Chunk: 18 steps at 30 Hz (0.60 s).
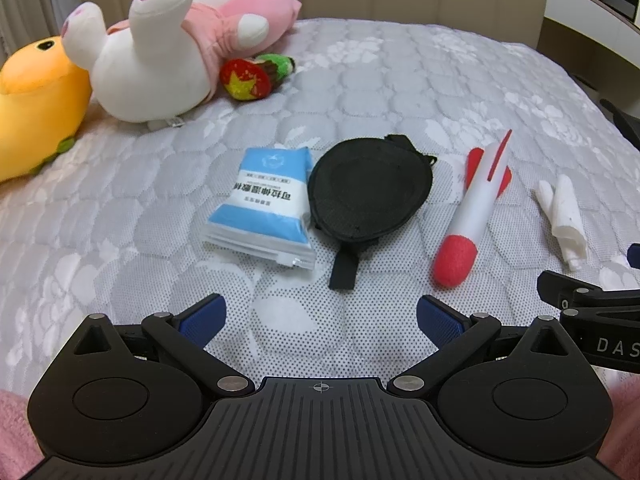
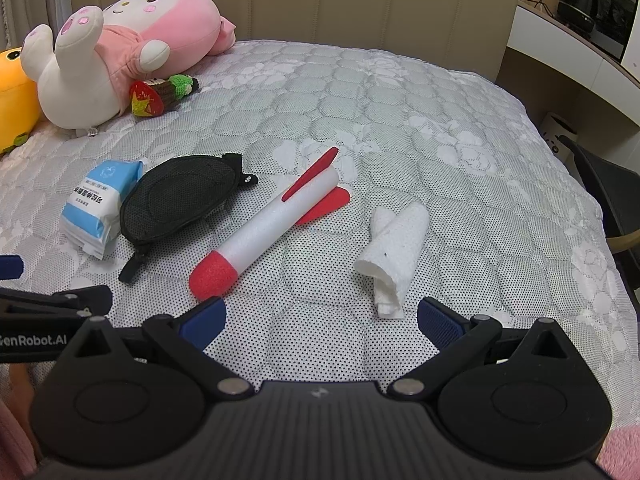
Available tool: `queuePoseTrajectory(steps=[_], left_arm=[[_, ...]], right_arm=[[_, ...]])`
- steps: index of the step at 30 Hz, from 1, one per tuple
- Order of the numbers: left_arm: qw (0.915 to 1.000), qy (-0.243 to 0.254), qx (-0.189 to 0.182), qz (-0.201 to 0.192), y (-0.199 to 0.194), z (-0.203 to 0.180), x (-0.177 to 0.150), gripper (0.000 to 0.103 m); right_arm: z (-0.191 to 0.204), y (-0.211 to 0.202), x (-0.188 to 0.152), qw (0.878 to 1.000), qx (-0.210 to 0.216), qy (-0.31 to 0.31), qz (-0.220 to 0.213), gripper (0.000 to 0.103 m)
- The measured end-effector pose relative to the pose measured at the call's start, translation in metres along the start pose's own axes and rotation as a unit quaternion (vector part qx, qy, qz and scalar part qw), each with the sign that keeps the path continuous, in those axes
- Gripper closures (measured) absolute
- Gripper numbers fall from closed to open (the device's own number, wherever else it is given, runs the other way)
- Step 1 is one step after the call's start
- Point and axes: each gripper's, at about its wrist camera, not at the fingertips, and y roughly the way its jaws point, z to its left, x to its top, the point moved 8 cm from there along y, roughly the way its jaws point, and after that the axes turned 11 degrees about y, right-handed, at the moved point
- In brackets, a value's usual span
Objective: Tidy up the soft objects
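Across the quilted mattress (image 1: 400, 92) lie a blue-and-white packet (image 1: 266, 208), a black padded eye mask (image 1: 370, 192), a white foam rocket (image 1: 476, 208) with a red nose, and a rolled white cloth (image 1: 564, 216). My left gripper (image 1: 320, 318) hovers open just short of the packet and mask, holding nothing. In the right wrist view the packet (image 2: 96, 208), mask (image 2: 176, 200), rocket (image 2: 264, 228) and cloth (image 2: 394, 248) repeat. My right gripper (image 2: 322, 320) is open and empty, between the rocket's nose and the cloth's near end.
Plush toys are piled at the far left: a pink-and-white rabbit (image 1: 172, 36), an orange one (image 1: 32, 96) and a small strawberry doll (image 1: 256, 74). A beige headboard (image 2: 320, 4) backs the bed. A desk (image 2: 576, 52) and chair (image 2: 604, 184) stand to the right.
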Motion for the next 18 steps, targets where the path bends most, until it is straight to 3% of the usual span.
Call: queuePoseTrajectory(steps=[17, 18], left_arm=[[1.0, -0.002, -0.002, 0.005, 0.0028, 0.0004, -0.0022, 0.0], [0.9999, 0.0, 0.009, -0.009, 0.0035, 0.0012, -0.0006, 0.0]], right_arm=[[0.0004, 0.0006, 0.0001, 1.0, 0.001, 0.0, 0.001, 0.0], [0.0006, 0.0006, 0.0, 1.0, 0.001, 0.0, 0.001, 0.0]])
